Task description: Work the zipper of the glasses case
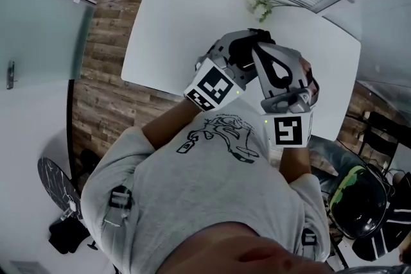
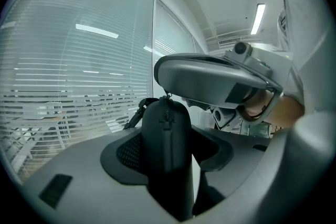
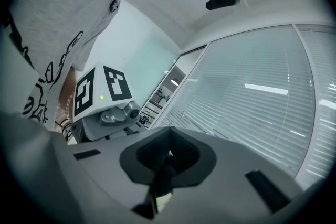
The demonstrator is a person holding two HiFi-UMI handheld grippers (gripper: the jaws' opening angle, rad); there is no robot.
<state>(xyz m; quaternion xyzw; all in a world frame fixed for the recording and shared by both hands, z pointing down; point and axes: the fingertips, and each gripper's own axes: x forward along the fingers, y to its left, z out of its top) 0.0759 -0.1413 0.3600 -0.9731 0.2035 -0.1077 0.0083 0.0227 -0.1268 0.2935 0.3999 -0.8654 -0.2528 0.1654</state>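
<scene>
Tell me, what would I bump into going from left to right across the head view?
Frosted glass door → left hand-held gripper → right hand-held gripper → shiny black helmet.

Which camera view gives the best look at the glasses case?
Left gripper view: the glasses case stands clamped in the left gripper, zipper facing the camera. Head view shows only a black patch between grippers; right gripper view, just the pinched zipper pull.

Both forearms are raised in front of the chest, and the claws meet at their tips. The left claw (image 1: pixel 241 51) is clamped around the glasses case (image 2: pixel 167 144). The right claw (image 1: pixel 266 58) is pinched tight on the zipper pull (image 3: pixel 161 178).
</scene>
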